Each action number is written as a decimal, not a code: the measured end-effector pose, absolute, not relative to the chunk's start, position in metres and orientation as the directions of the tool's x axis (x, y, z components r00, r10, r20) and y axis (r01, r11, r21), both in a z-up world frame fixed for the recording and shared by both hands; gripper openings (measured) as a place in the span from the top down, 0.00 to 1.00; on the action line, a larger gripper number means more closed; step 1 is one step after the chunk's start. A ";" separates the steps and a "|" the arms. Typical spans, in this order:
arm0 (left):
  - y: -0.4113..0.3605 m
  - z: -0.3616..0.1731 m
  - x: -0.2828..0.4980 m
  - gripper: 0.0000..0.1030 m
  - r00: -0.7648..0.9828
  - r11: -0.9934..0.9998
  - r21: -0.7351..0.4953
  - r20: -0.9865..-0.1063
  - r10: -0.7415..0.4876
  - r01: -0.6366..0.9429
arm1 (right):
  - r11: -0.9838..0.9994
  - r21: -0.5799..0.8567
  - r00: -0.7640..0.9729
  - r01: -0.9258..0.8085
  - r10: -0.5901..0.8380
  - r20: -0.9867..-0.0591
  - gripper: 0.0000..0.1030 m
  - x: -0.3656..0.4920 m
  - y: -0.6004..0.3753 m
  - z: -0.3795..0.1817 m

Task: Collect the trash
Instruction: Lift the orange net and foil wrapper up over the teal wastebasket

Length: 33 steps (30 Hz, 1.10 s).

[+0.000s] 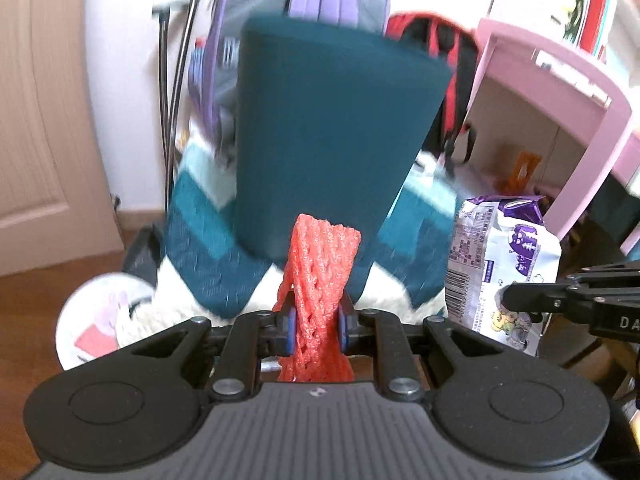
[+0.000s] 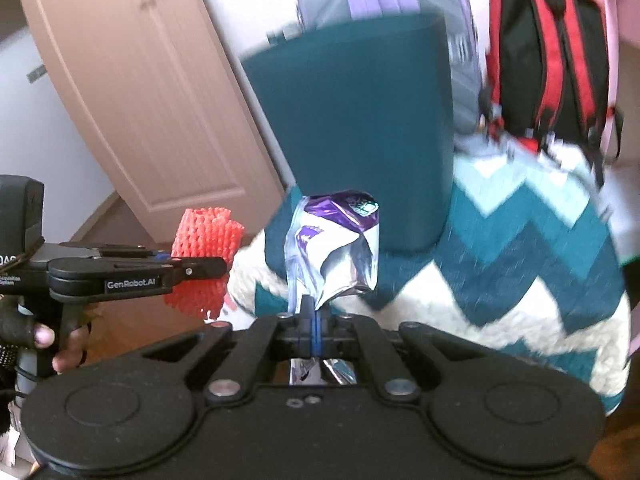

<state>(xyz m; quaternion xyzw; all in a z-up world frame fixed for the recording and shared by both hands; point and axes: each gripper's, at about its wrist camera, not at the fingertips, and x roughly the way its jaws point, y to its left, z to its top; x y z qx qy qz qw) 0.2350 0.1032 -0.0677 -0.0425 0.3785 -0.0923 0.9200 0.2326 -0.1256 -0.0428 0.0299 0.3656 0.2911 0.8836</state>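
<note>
On the zigzag rug (image 2: 520, 264): teal bin (image 1: 332, 128), upright
Left gripper (image 1: 318, 326): clamped on red foam net (image 1: 320, 280)
Right gripper (image 2: 312, 322): pinching purple-and-silver snack wrapper (image 2: 340, 248)

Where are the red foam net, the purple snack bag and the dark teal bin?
red foam net (image 1: 320, 276), left wrist view, middle of the mesh.
purple snack bag (image 2: 334, 248), right wrist view, crumpled front.
dark teal bin (image 1: 332, 128), left wrist view, side wall.

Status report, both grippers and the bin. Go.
Left gripper shut on red foam net. Right gripper shut on snack wrapper. Teal bin dead ahead on the rug, nothing between.
</note>
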 end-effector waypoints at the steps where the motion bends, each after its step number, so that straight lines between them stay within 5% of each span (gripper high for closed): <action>1: 0.101 -0.055 0.234 0.82 0.707 0.979 -0.145 -0.678 -0.201 0.140 | 0.828 0.256 0.579 -0.498 0.538 -0.613 0.99 0.230 -0.129 -0.032; 19: 0.061 0.110 0.304 0.82 0.844 0.988 -0.099 -0.516 -0.150 0.115 | 0.851 0.165 0.779 -0.500 0.524 -0.344 0.99 0.316 -0.120 0.128; 33: 0.062 0.090 0.417 0.82 0.814 0.998 -0.017 -0.578 -0.062 0.064 | 0.875 0.165 0.779 -0.455 0.481 -0.402 0.99 0.414 -0.085 0.109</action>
